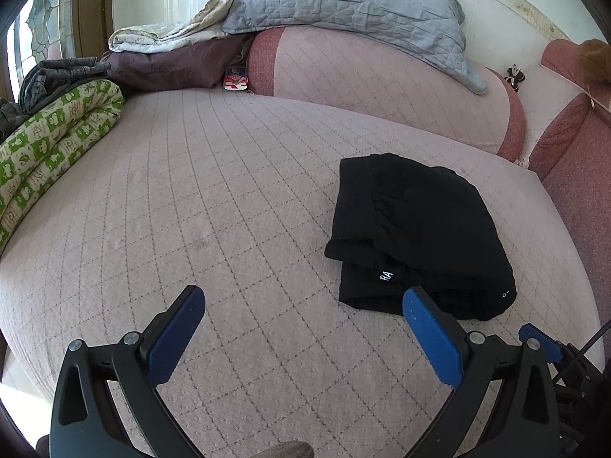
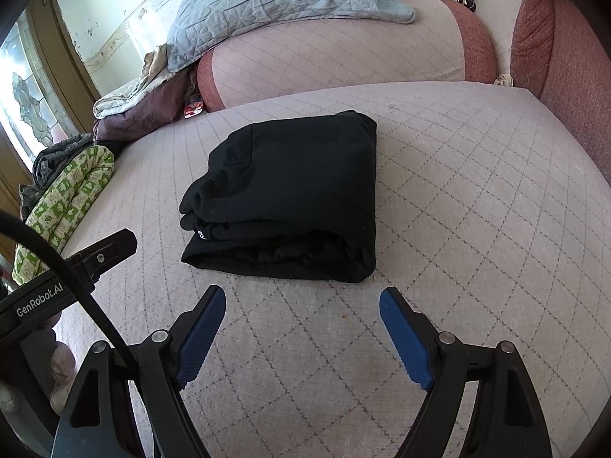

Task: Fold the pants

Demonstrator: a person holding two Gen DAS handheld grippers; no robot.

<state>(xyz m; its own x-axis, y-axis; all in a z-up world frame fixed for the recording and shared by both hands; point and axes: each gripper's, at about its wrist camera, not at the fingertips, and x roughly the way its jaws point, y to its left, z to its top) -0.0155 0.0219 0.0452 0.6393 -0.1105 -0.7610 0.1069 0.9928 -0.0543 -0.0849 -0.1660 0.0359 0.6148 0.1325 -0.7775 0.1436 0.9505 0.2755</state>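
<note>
Black pants (image 1: 416, 236) lie folded into a compact stack on the pink quilted bed (image 1: 214, 206), to the right in the left wrist view. They sit at the centre of the right wrist view (image 2: 290, 198). A small white label shows on the near fold. My left gripper (image 1: 303, 299) is open and empty, low over the bed, its right finger just in front of the pants' near edge. My right gripper (image 2: 301, 301) is open and empty, a short way in front of the pants. The left gripper's body (image 2: 76, 267) shows at the left of the right wrist view.
A green patterned rolled quilt (image 1: 49, 152) and dark clothes (image 1: 57, 76) lie along the left edge. A pink bolster (image 1: 382, 87) with a grey-blue quilted pillow (image 1: 343, 4) stands at the back. A red cushion (image 2: 565, 57) bounds the right side.
</note>
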